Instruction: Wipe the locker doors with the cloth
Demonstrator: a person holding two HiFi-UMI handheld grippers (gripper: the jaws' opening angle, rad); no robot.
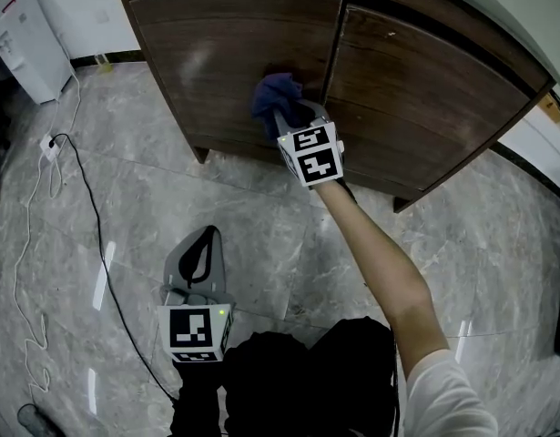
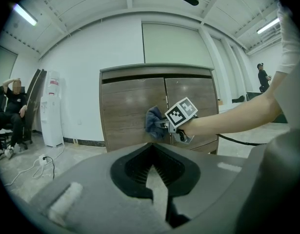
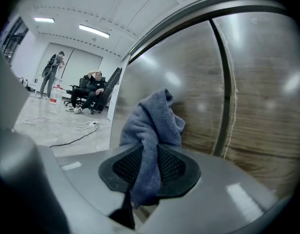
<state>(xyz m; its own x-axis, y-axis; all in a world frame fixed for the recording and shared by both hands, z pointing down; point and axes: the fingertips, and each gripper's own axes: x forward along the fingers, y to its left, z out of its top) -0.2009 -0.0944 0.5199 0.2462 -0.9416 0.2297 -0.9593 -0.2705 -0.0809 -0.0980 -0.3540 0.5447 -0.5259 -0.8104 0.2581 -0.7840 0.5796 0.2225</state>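
Cabling [image 1: 88, 217] is trailing over the grey floor [image 1: 261, 235] at far left, near a white water dispenser [image 1: 25, 39]. Further right, the left gripper [image 1: 205, 244] is hanging low above the floor, well apart from the locker; its jaws are meeting at the tips and gripping nothing. On the left door [image 1: 216, 53], just beside the seam between the doors, the blue cloth [image 1: 275, 94] is pressing against the wood. The right gripper [image 1: 293, 116] is clamping that cloth between its jaws at the end of an outstretched arm. The right door [image 1: 425, 98] is sitting closed beside it.
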